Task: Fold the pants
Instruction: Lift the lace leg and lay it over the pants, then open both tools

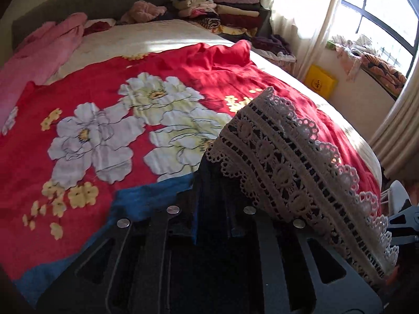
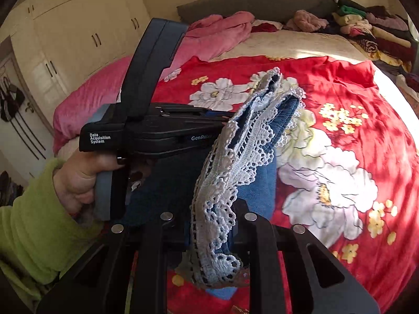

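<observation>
Lace hem (image 2: 217, 209) pinched in right gripper (image 2: 209, 225); left gripper (image 1: 212, 209) clamps denim pants (image 1: 209, 183) at twelve o'clock; folding barely begun.

Bedroom. The bed (image 1: 162, 36) carries a red flowered cover (image 1: 86, 141) and a grey headboard (image 2: 251, 0) at 12 o'clock. Stacked folded clothes (image 1: 225, 13) lie at 1 o'clock in the left wrist view. A window (image 1: 379, 18) with pale curtains (image 1: 309, 26) at 2 o'clock admits strong sunlight. Cream wardrobe doors (image 2: 78, 26) stand at 10 o'clock in the right wrist view.
</observation>
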### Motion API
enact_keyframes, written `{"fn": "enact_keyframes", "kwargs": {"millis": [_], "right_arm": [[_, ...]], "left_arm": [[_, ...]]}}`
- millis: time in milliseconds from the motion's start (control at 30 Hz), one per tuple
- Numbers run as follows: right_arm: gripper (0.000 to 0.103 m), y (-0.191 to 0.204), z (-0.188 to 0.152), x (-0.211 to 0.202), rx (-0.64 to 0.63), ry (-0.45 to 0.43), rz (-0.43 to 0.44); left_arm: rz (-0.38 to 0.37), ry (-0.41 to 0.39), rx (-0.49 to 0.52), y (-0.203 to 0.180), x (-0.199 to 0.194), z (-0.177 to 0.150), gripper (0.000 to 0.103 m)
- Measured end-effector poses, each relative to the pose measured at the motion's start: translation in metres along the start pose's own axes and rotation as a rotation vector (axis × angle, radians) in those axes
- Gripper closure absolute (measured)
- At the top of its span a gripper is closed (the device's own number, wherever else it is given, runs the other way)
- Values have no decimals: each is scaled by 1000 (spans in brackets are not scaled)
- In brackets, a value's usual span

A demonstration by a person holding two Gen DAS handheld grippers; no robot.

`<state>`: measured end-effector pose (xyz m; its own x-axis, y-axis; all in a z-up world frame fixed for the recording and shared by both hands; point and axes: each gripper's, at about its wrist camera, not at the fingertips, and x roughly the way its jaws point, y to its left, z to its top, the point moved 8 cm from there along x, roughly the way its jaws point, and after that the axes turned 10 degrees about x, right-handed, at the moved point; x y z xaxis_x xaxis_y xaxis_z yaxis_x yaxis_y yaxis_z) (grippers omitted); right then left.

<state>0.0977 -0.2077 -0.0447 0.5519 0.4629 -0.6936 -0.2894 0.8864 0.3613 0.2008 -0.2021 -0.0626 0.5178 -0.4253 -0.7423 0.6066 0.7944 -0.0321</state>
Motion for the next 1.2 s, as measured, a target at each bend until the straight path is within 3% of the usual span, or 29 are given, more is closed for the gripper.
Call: {"fn": "enact_keyframes", "kwargs": {"millis": [333,433,467,633,700,833,933,1000,1067,1167,1200], "right_arm": [[81,67,-18,70,-99,131,54],[55,82,-26,74,-118,152,103],[53,86,-26,71,-125,149,119],[47,81,-31,38,-179,104,101],[45,74,-36,29,-210,98,65],[45,71,-54,22,-277,120,34],[45,70,-64,29,-292,141,31],[45,62,-66,38,-269,171,-2],[45,54,-74,45,-247,218,-30],[45,45,-85,51,-232,261,-33],[45,47,-86,49,-236,257,-26]], "left_arm": [[48,-79,-366,112,-52,-35,94],[30,-99,-415,123,-61,-42,88],[30,-100,-427,125,-63,-45,85],[21,-62,-430,120,-53,-53,82],[3,-27,-410,113,-44,-56,70],[-18,51,-379,98,-25,-65,62],[-7,79,-365,94,-16,-71,62],[4,77,-342,90,-15,-70,80],[34,73,-311,89,-17,-67,84],[69,78,-299,96,-14,-69,83],[92,87,-296,100,-11,-71,77]]}}
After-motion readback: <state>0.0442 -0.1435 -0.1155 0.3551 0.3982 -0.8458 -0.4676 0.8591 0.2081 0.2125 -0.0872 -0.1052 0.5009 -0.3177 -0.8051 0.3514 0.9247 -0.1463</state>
